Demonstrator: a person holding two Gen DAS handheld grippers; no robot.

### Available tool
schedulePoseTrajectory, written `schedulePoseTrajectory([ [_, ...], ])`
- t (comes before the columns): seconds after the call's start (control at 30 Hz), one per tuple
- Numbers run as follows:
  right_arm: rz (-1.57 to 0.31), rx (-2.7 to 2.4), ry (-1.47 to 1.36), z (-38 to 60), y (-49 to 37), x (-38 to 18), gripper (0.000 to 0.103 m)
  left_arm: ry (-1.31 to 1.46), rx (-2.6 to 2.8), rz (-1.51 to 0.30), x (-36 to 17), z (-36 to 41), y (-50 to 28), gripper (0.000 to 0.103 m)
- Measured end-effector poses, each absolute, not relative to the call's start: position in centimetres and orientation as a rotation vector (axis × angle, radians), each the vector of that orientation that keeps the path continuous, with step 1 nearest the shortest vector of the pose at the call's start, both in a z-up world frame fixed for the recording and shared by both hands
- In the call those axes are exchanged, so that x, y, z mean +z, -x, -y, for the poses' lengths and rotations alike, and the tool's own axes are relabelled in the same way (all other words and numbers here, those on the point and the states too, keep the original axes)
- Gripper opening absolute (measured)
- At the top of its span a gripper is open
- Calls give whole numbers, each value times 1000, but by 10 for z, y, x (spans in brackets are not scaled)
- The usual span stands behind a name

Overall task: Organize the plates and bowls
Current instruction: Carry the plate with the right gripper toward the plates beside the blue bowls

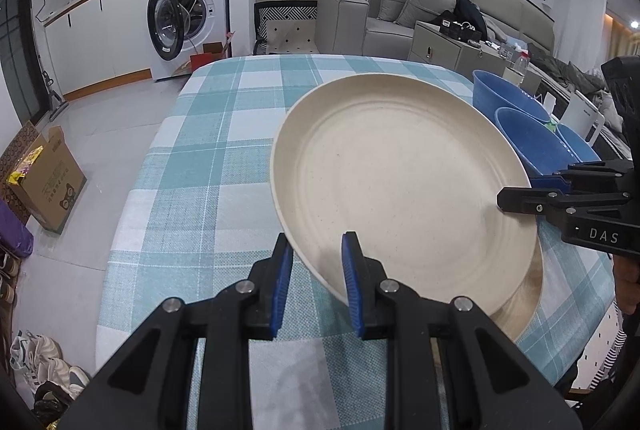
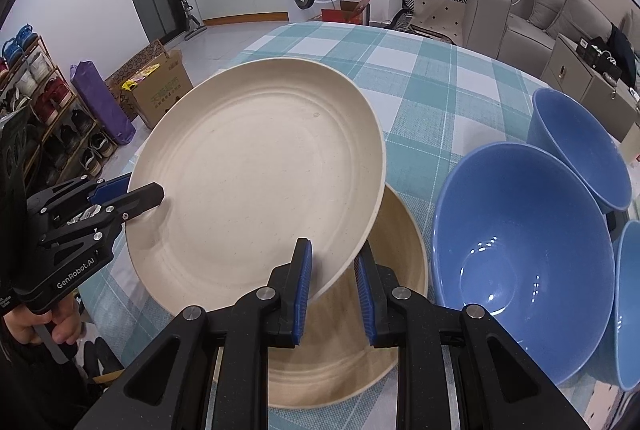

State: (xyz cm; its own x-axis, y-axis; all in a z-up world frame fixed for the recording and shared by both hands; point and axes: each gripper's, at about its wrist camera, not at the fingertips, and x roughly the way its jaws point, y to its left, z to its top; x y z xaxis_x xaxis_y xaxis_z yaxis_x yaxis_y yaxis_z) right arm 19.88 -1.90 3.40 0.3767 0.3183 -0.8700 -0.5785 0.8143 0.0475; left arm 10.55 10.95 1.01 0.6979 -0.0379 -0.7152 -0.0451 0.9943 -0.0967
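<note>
Cream plate (image 2: 256,166) held tilted between my tongs | left tongs (image 1: 317,280) pinch its near rim | right tongs (image 2: 334,292) pinch the opposite rim | second plate (image 2: 356,346) flat on desk (image 1: 192,158) under it | blue bowls (image 2: 524,262) just right of right tongs

A washing machine (image 1: 188,10) stands open by white cabinets (image 1: 92,34); grey sofa (image 1: 404,10) right; pale tiled floor (image 1: 104,134).
</note>
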Motion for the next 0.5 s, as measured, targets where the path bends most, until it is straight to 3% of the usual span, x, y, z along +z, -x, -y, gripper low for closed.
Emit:
schedulePoseTrajectory([
  [0.5, -1037, 567, 286, 34, -183, 31, 22, 80, -15, -821, 5, -94, -100, 23],
])
